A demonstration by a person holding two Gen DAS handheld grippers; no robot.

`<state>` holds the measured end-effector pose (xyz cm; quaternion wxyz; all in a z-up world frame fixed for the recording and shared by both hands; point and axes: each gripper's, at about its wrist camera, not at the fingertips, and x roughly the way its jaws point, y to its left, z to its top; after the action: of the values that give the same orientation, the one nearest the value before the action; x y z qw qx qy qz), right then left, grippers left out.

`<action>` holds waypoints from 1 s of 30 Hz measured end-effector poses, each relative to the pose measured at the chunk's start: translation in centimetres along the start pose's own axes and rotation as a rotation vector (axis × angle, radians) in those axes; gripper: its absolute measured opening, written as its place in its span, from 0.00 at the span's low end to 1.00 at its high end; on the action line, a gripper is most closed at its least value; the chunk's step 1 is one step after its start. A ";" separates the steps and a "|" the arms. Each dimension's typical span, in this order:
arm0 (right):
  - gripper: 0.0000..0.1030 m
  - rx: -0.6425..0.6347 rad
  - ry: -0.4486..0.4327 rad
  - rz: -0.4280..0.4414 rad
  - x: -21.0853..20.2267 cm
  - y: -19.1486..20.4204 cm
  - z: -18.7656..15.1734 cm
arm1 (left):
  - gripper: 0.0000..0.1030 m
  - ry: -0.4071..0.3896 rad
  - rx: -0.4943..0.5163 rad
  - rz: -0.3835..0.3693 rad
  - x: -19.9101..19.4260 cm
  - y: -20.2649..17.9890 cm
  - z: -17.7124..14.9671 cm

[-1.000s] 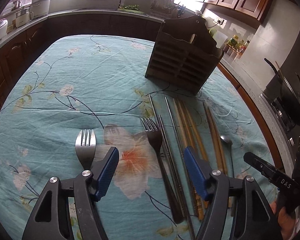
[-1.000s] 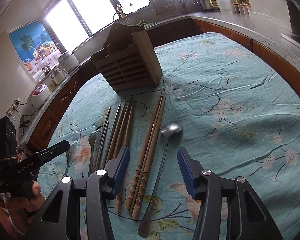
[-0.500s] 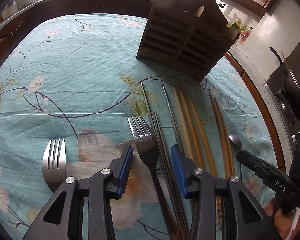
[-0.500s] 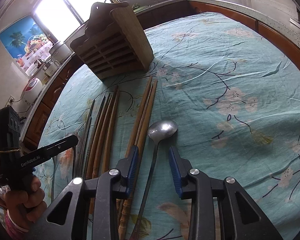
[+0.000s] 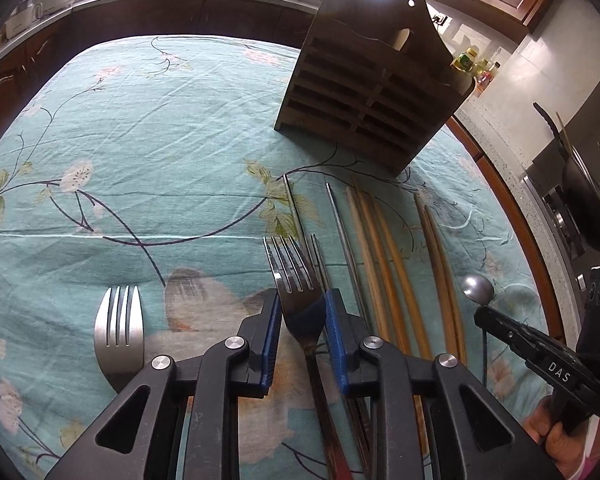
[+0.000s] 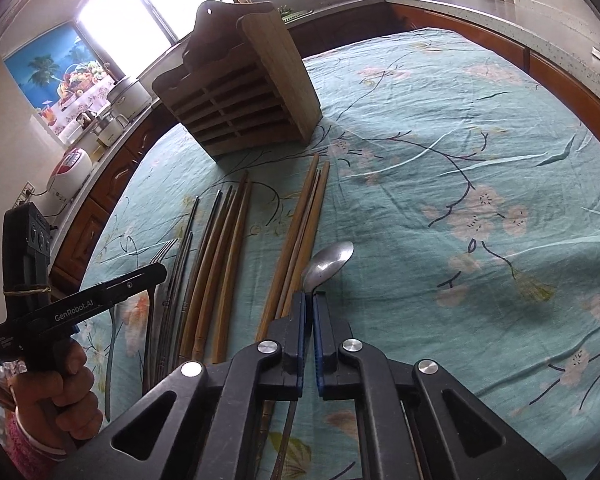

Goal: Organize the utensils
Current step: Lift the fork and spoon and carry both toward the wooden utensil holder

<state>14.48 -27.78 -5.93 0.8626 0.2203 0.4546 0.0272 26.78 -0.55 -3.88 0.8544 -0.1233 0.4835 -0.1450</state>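
Note:
My left gripper (image 5: 302, 306) is shut on the dark fork (image 5: 294, 276), pinching its head just below the tines. A second, silver fork (image 5: 118, 330) lies to its left on the cloth. My right gripper (image 6: 309, 300) is shut on the neck of the metal spoon (image 6: 328, 260), whose bowl points away. Metal chopsticks (image 5: 340, 232) and wooden chopsticks (image 5: 380, 248) lie in rows between fork and spoon. The slotted wooden utensil holder (image 5: 364, 92) stands behind them; it also shows in the right wrist view (image 6: 240, 92).
The table carries a teal floral cloth (image 5: 160, 140). Kitchen counters with appliances (image 6: 70, 168) ring the table. A stove with a black wok (image 5: 584, 200) is at the right. The left hand and its gripper handle (image 6: 60, 308) show in the right wrist view.
Both grippers moved forward and down and closed from wide open: the left onto the dark fork's head, the right onto the spoon's neck.

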 end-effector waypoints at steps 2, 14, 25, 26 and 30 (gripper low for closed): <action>0.03 -0.004 -0.021 0.016 -0.8 0.4 0.1 | 0.20 -0.028 0.002 -0.013 -1.5 0.0 -0.2; 0.02 -0.044 -0.141 0.090 -5.8 3.5 0.8 | 0.20 -0.194 0.007 -0.076 -11.6 0.1 -2.7; 0.02 -0.076 -0.229 0.126 -8.6 5.3 1.9 | 0.01 -0.273 0.006 -0.106 -16.2 0.4 -4.0; 0.02 -0.079 -0.235 0.131 -8.7 5.4 2.1 | 0.01 -0.276 0.007 -0.105 -16.3 0.4 -3.8; 0.02 -0.102 -0.260 0.131 -9.2 6.0 2.8 | 0.00 -0.291 0.008 -0.106 -16.5 0.5 -3.3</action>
<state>12.27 -25.64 4.93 0.9206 0.2073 0.3216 0.0778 15.85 5.73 7.34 0.9071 -0.1648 0.3468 -0.1725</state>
